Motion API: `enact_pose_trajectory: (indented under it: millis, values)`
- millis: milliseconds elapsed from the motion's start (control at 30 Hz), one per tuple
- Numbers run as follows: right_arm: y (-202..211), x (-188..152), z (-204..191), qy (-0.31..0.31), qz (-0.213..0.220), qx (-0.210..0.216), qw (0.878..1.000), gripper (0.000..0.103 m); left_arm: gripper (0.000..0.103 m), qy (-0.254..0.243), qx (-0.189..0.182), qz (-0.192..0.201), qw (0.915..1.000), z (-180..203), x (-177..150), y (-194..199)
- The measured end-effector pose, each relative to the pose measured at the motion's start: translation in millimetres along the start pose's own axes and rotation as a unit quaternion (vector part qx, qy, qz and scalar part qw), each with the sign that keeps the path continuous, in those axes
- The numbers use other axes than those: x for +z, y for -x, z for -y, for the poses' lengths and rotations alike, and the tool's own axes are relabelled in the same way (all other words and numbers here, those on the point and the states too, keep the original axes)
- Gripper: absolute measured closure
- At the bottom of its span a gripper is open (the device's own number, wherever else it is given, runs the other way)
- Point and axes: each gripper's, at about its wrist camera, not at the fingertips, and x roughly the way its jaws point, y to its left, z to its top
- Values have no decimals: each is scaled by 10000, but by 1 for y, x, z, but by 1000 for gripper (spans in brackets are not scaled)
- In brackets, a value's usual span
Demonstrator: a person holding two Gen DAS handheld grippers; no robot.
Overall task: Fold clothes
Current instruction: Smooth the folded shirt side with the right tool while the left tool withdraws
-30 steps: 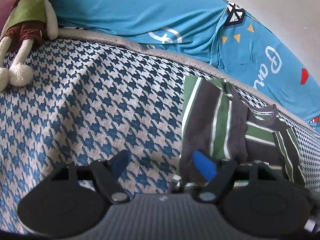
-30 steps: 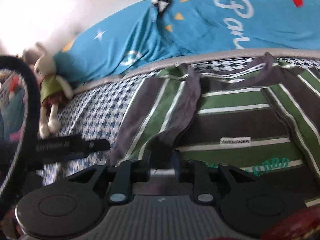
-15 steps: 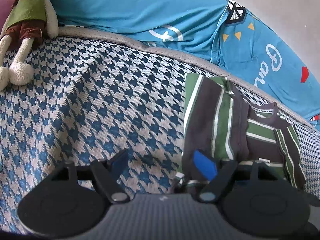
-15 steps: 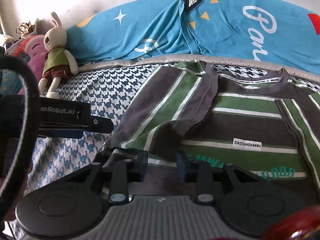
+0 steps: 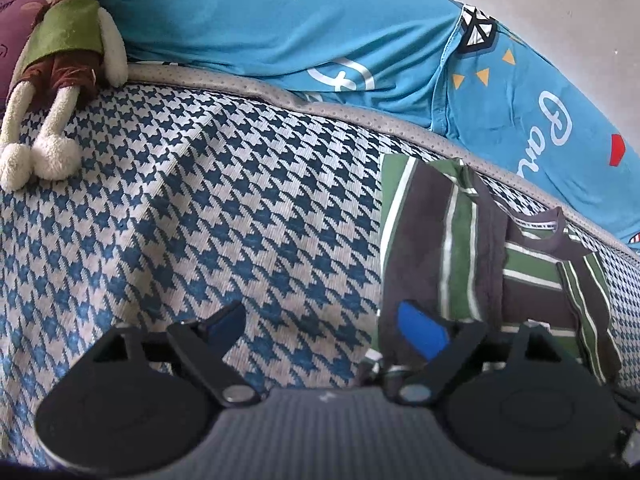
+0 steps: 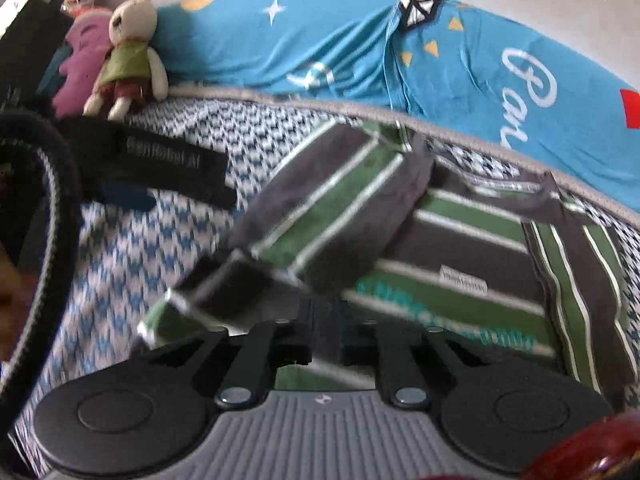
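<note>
A grey, green and white striped T-shirt (image 5: 448, 248) (image 6: 460, 248) lies on the houndstooth bedspread (image 5: 200, 220), its left side folded over the chest. My right gripper (image 6: 325, 332) is closing on the shirt's near edge, and cloth is pinched between its fingers and drawn up toward the camera. My left gripper (image 5: 324, 326) is opening wide over bare bedspread just left of the shirt. Its right blue pad (image 5: 420, 332) overlaps the shirt's edge and holds nothing. One of its fingers (image 6: 172, 162) shows in the right wrist view.
A stuffed rabbit (image 5: 60, 60) (image 6: 128, 52) and a pink plush (image 6: 80, 64) sit at the far left. A blue patterned quilt (image 5: 320, 28) runs along the back by the wall. A red object (image 6: 592, 452) shows at the right wrist view's lower corner.
The right gripper's jaws have closed on the shirt's edge and it has rolled and shifted, tugging the folded flap. The left gripper's jaws have spread a little wider; that hand has stayed put.
</note>
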Motion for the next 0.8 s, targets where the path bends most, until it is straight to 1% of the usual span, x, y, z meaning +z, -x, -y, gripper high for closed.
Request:
enact_pose_trajectory:
  millis: [67, 133, 233, 367, 500, 567, 667, 800]
  values:
    - [5, -3, 4, -131, 19, 73, 9999, 91, 8, -49, 61, 39, 10000, 1, -1, 1]
    - [10, -5, 10, -313, 77, 213, 9993, 90, 8, -121, 105, 61, 9999, 3, -1, 2]
    - [12, -3, 19, -694, 358, 434, 9960, 90, 7, -166, 132, 56, 9998, 6, -2, -1]
    - [8, 3, 23, -987, 768, 478, 9910, 90, 7, -240, 139, 43, 9996, 10, -2, -4]
    - [-3, 11, 22, -1133, 872, 620, 9878, 90, 6, -399, 254, -26, 9989, 12, -3, -10]
    - [-9, 13, 20, -1122, 929, 595, 9875, 90, 6, -441, 327, -71, 9985, 10, -4, -13]
    - [-20, 14, 20, -1196, 898, 641, 9867, 90, 6, -460, 395, -110, 9981, 7, -5, -15]
    - [-36, 10, 15, -1114, 541, 660, 9901, 89, 5, -499, 483, -135, 9975, 5, -5, -17]
